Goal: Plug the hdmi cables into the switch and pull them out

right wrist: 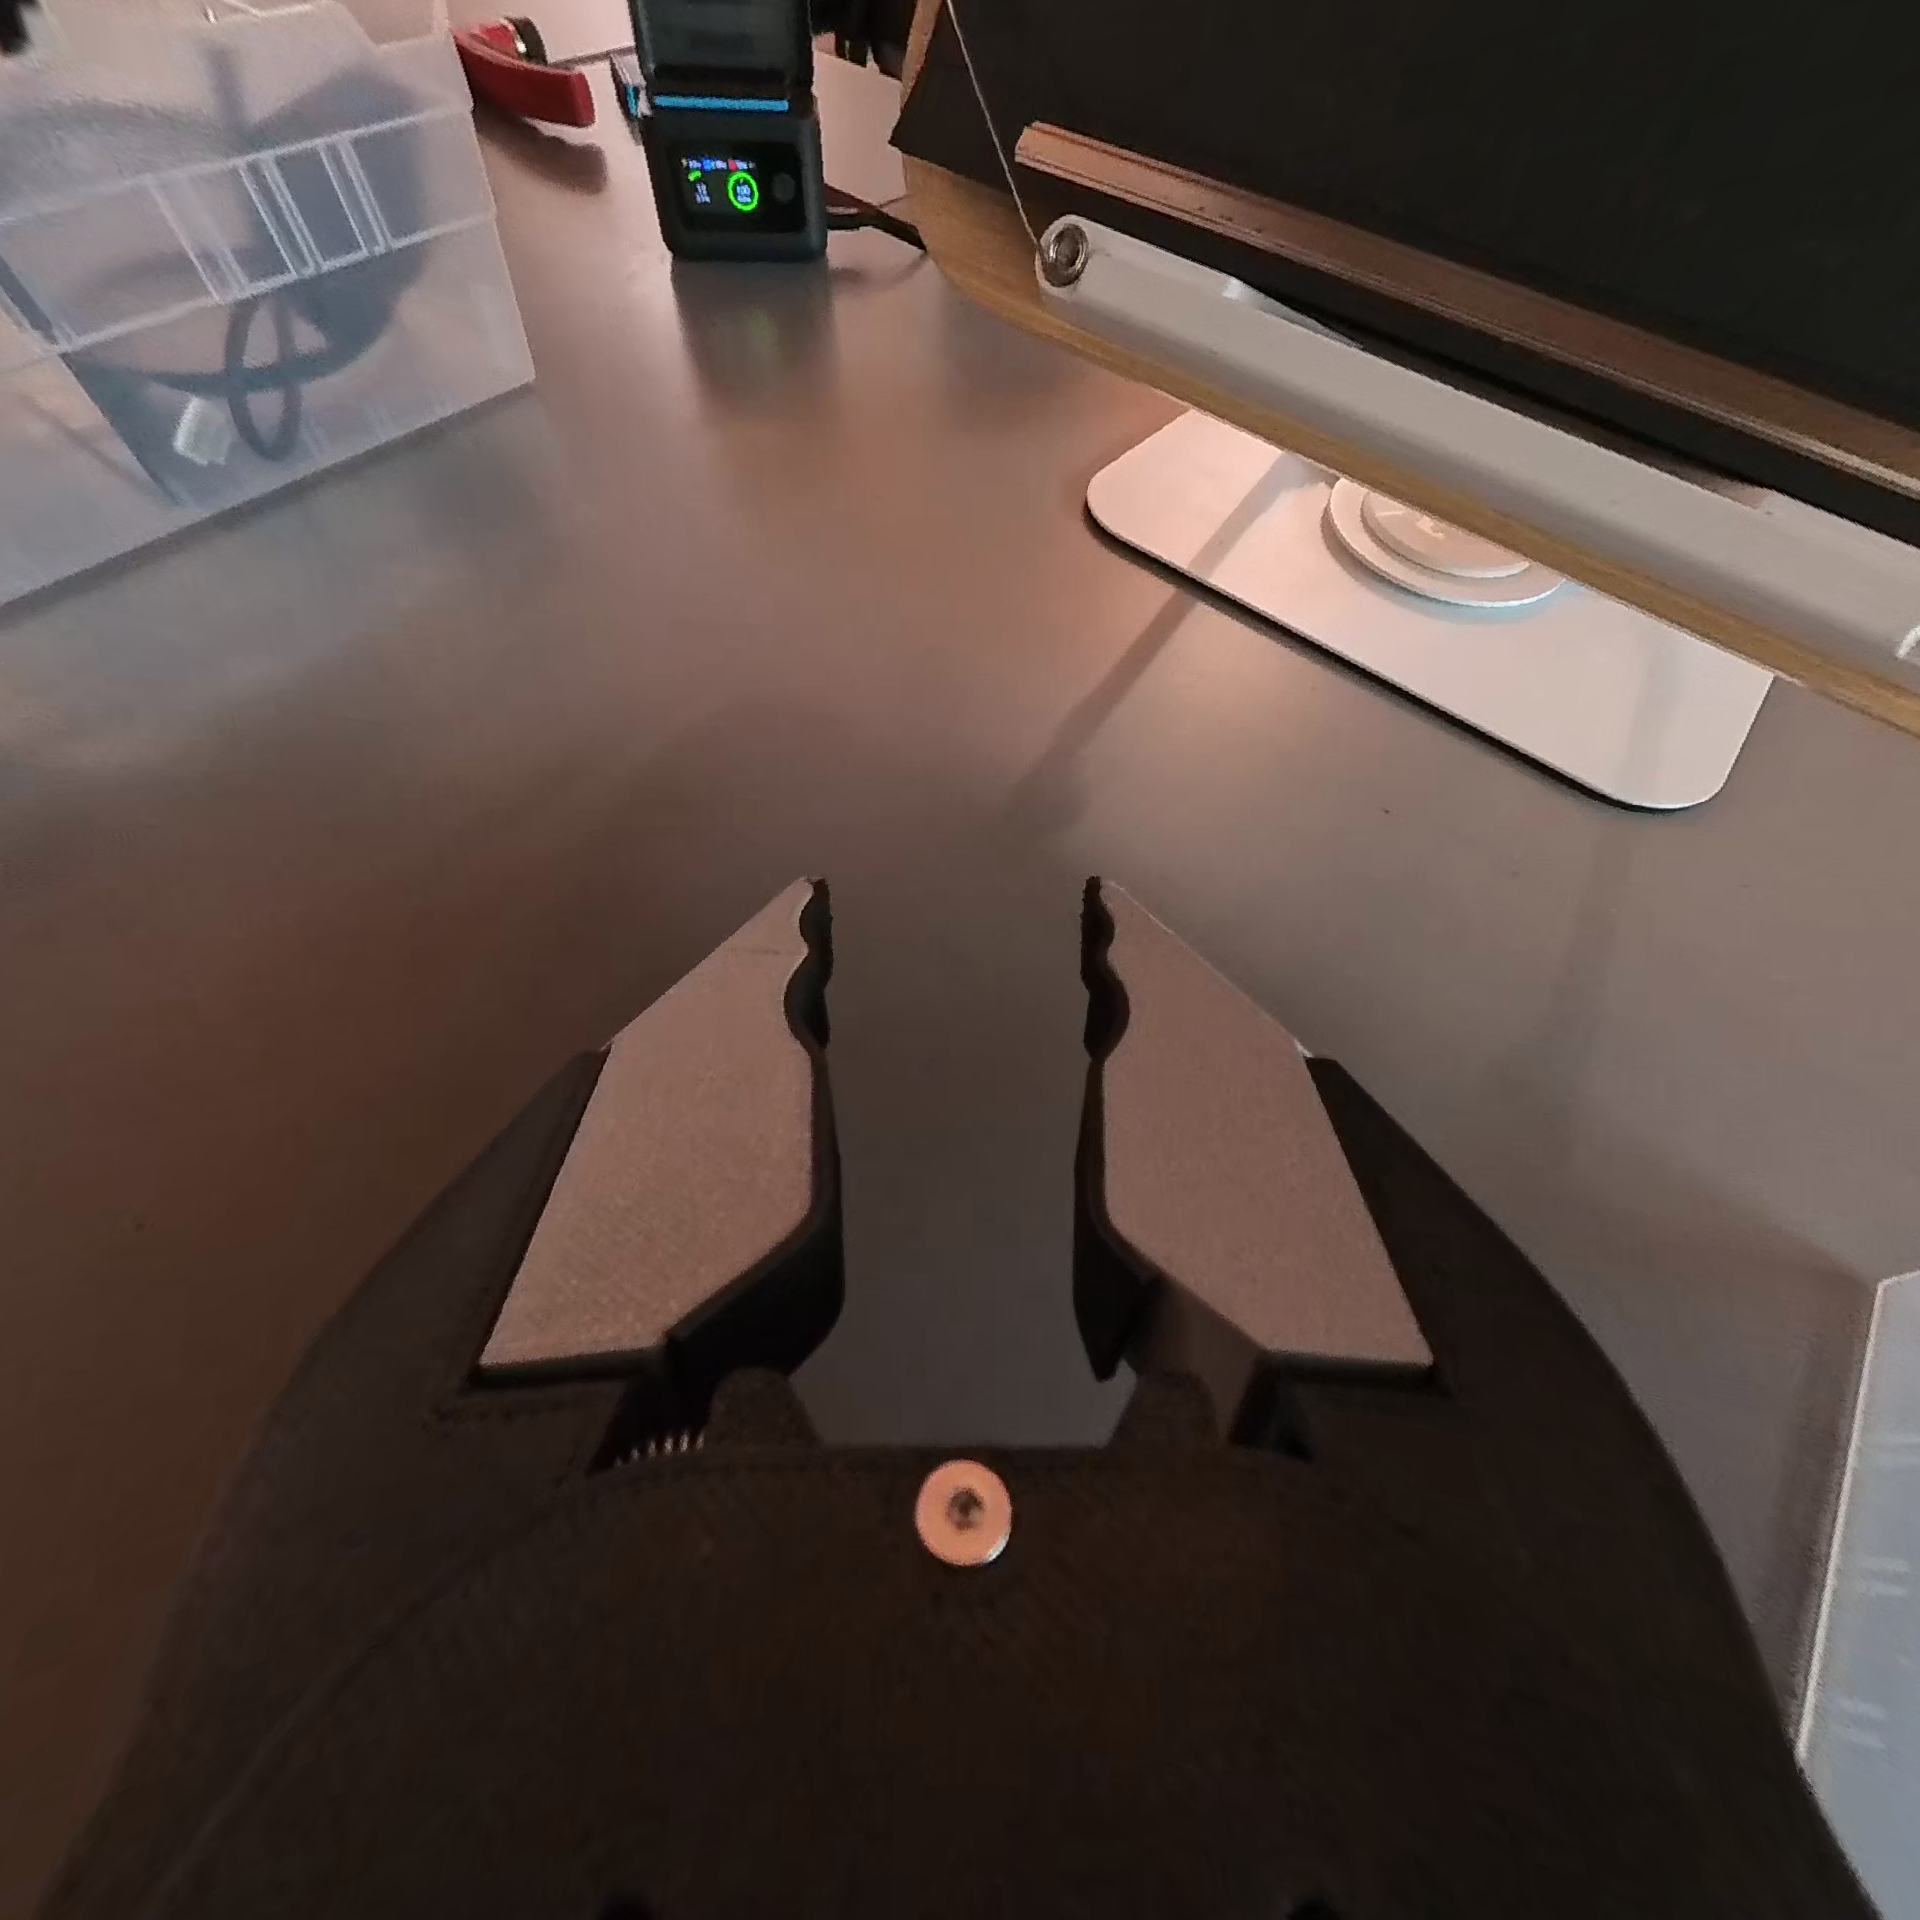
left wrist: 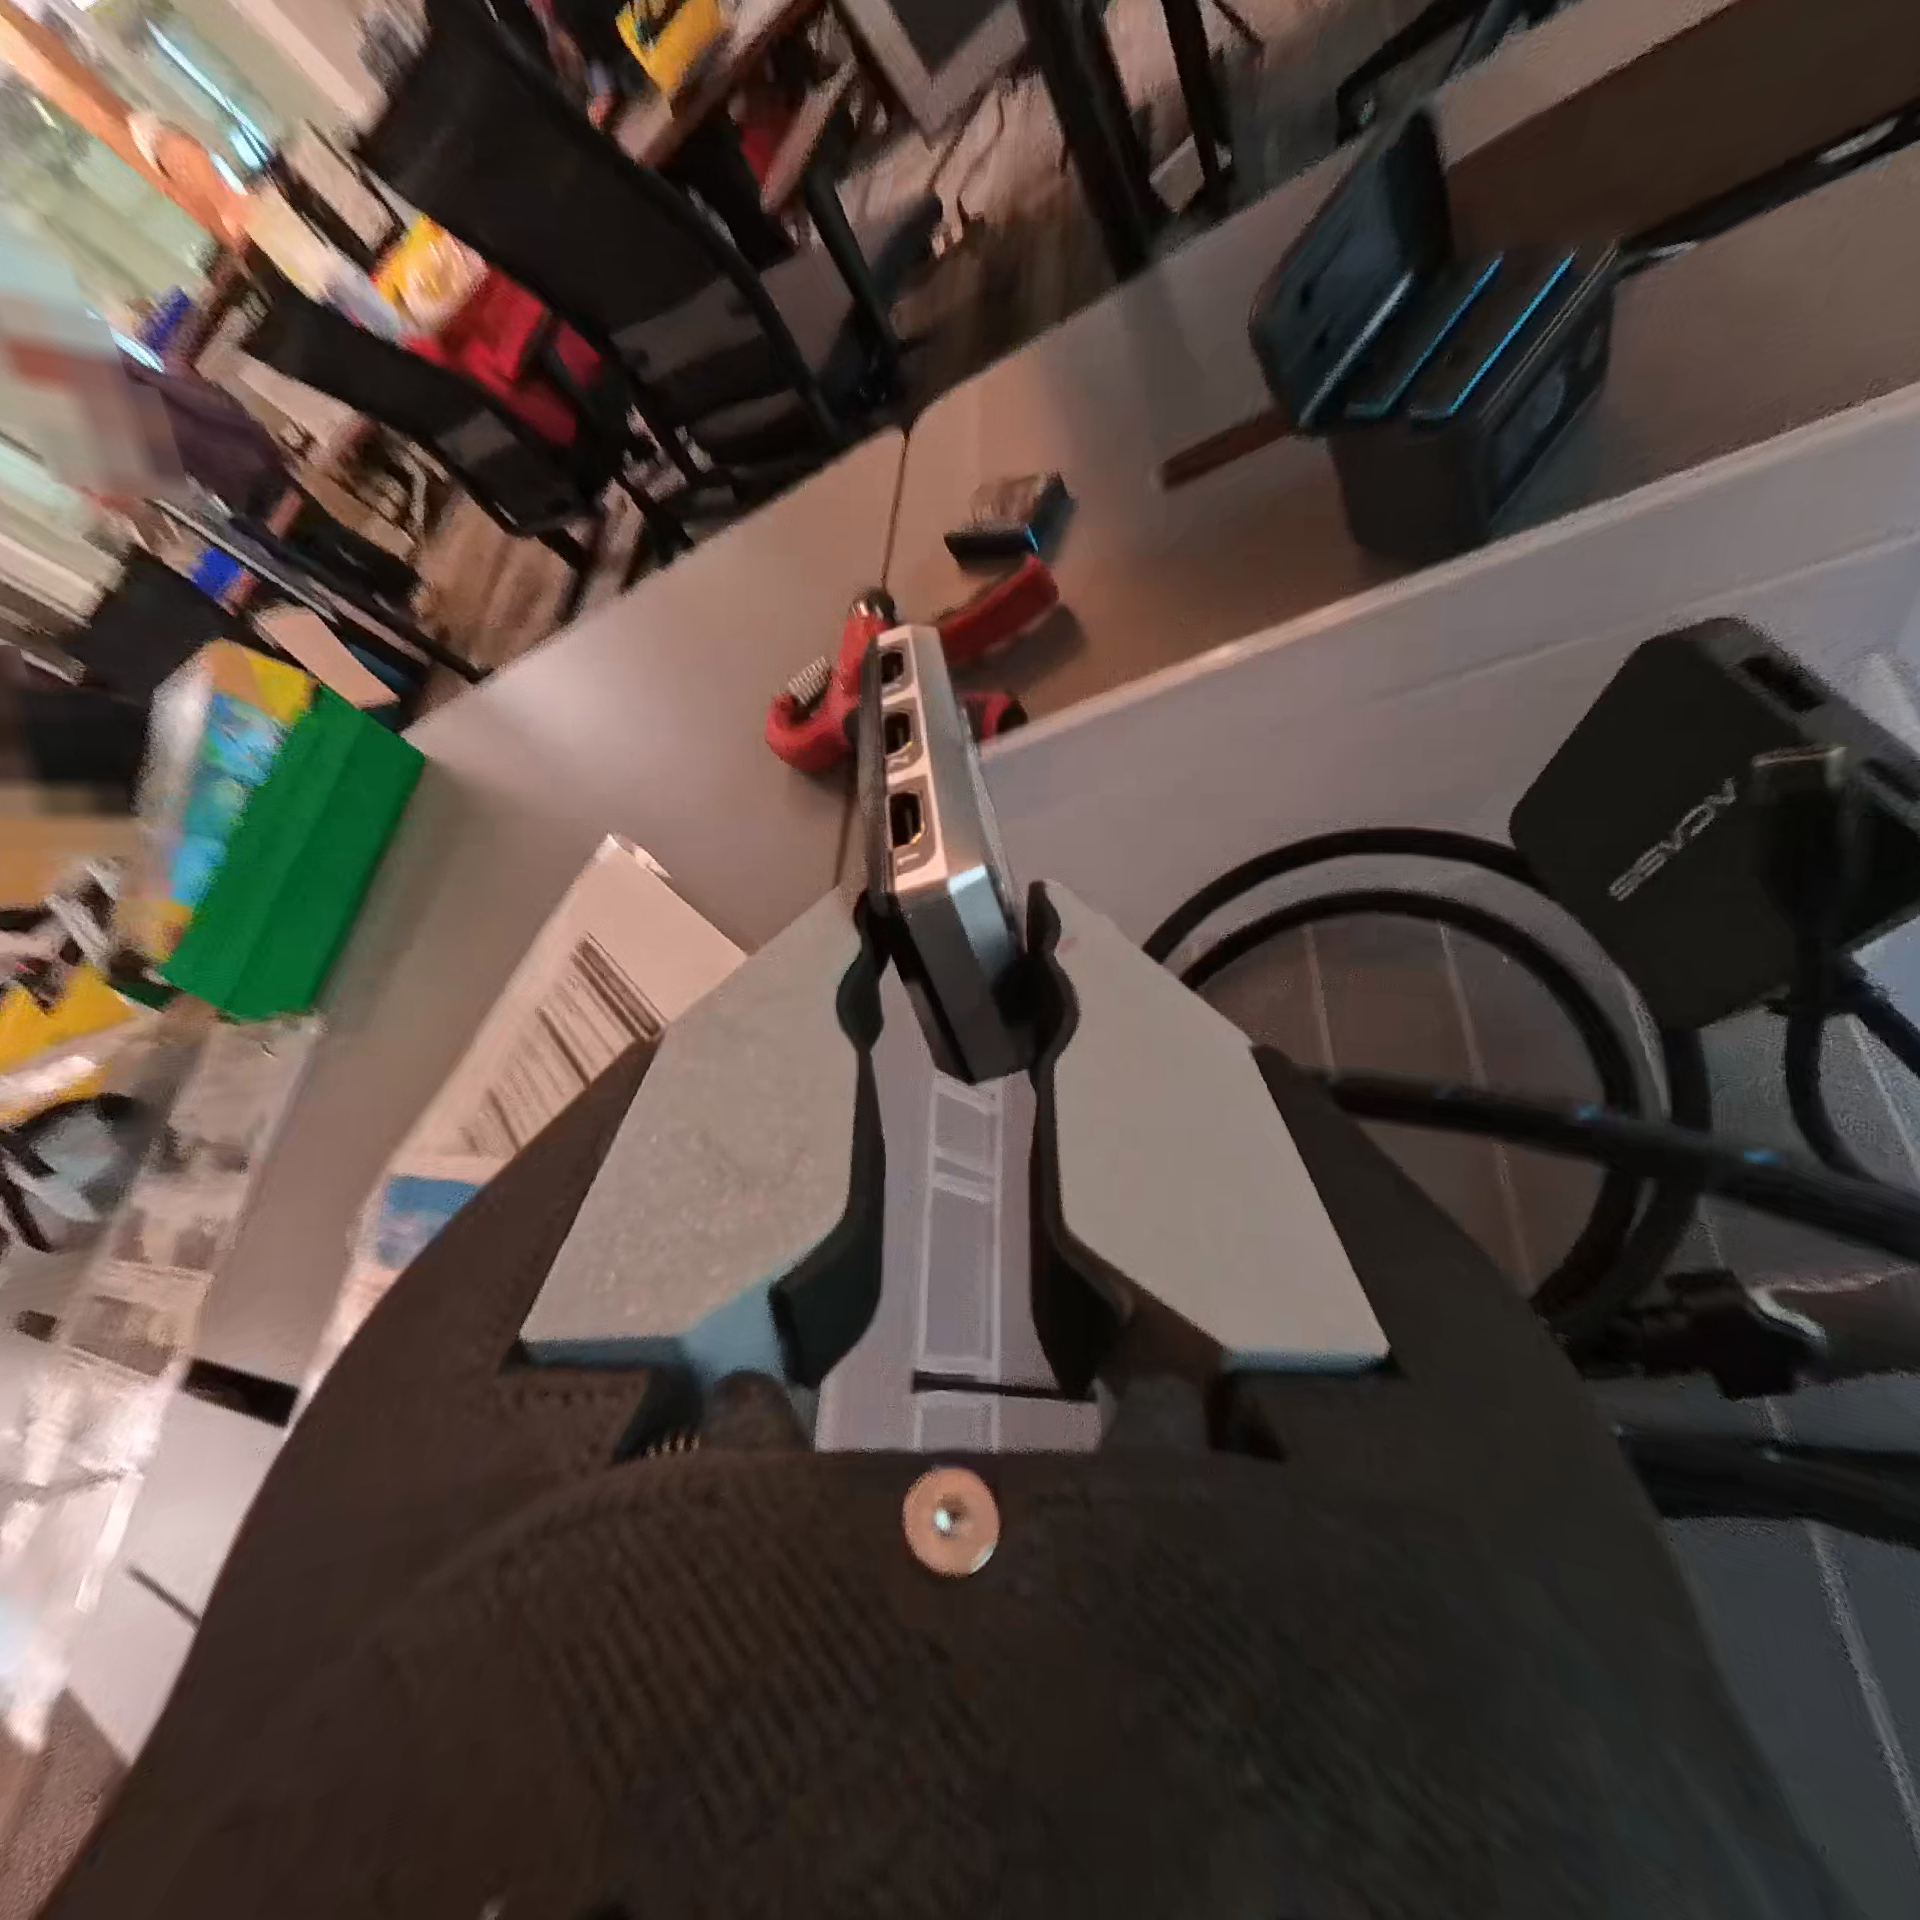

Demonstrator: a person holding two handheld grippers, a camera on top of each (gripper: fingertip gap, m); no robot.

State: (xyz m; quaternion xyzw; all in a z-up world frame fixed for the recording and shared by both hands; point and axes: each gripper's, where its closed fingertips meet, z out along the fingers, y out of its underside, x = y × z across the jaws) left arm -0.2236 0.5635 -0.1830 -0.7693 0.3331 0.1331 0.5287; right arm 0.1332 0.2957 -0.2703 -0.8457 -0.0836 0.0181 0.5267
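1. Left hand-held gripper: closed on one end of the grey switch, both pads pressed to its flat faces, body edge-up above the tabletop.
2. Keep that clamp firm; hold the three empty ports steady and facing out.
3. Right hand-held gripper: wide open, nothing between the fingers, low over bare tabletop.
4. Fetch a black HDMI cable from the coil beside the switch, gripping close behind the plug.
5. Line the plug square with a port before pushing.

Far ahead of me sit red pliers and a dark charger with a lit screen. A clear bin stands far left, a white monitor base right, a green box left.
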